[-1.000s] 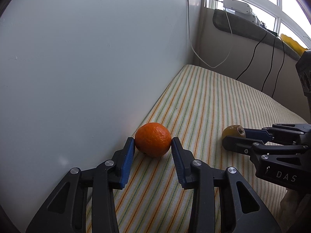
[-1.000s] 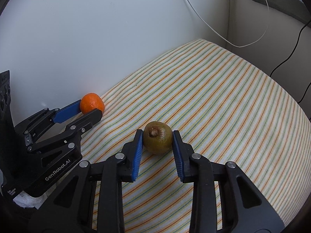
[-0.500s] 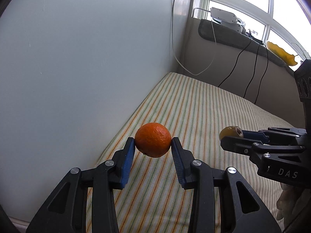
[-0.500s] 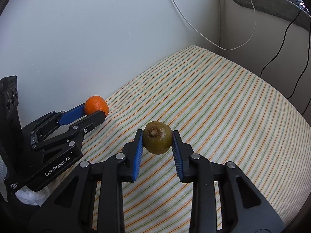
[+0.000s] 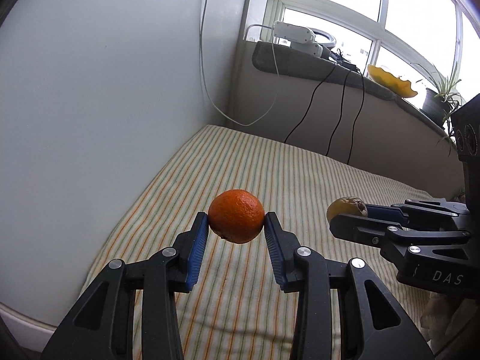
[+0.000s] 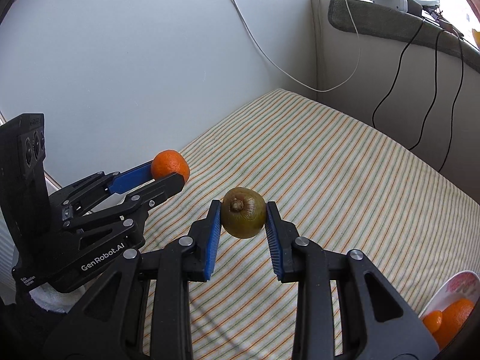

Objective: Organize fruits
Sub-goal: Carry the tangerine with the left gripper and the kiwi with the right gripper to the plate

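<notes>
While the left gripper has its blue pads pressed against both sides of the orange, holding it clear above the striped cloth near the wall-side edge, the right gripper is closed the same way on the kiwi, lifted over the cloth's middle; more oranges sit in a bowl at its near right corner

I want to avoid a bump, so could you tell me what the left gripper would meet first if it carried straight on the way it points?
Probably the striped bedcover, well short of the wall below the window. The left gripper, shut on the orange, angles slightly down, and nothing else shows ahead; depth is unclear.
</notes>
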### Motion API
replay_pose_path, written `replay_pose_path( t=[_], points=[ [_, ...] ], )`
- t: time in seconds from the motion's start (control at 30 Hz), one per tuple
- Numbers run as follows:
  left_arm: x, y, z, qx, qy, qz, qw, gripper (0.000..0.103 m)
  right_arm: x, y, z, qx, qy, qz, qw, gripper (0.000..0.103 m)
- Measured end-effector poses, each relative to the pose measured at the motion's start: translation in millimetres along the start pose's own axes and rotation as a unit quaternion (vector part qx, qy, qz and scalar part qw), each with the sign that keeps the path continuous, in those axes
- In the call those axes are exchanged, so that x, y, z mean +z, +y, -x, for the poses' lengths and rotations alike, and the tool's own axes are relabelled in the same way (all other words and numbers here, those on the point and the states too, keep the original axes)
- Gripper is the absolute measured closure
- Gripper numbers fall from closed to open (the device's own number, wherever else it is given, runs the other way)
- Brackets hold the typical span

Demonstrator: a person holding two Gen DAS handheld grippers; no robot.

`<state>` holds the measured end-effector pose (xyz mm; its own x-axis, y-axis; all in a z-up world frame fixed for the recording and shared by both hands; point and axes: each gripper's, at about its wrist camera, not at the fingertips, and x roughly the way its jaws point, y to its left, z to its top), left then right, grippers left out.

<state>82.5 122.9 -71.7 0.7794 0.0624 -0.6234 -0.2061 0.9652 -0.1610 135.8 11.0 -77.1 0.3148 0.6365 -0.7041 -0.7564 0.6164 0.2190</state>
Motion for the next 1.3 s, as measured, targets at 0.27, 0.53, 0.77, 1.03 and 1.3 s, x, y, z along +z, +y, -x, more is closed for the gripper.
replay_pose_path(
  t=[0.27,0.53,0.77,1.03,1.3],
  points=[
    [-4,-43,7,-0.05,0.002,-0.024,0.9984,0.066,-19,-24,53,-0.018,-0.03,-0.023,0.999,0.073],
    [-5,-86,9,-0.094,0.009,-0.053,0.9941,0.066,-38,-60,105,-0.053,-0.057,-0.047,0.996,0.073],
    [-2,-129,7,-0.129,0.011,-0.087,0.9878,0.066,-62,-102,150,-0.09,-0.077,-0.08,0.99,0.073],
    [2,-182,-1,-0.177,0.024,-0.127,0.9756,0.066,-92,-154,181,-0.128,-0.087,-0.126,0.98,0.073],
    [0,-228,-7,-0.208,0.035,-0.157,0.9649,0.066,-118,-189,198,-0.149,-0.086,-0.159,0.972,0.073]
  ],
)
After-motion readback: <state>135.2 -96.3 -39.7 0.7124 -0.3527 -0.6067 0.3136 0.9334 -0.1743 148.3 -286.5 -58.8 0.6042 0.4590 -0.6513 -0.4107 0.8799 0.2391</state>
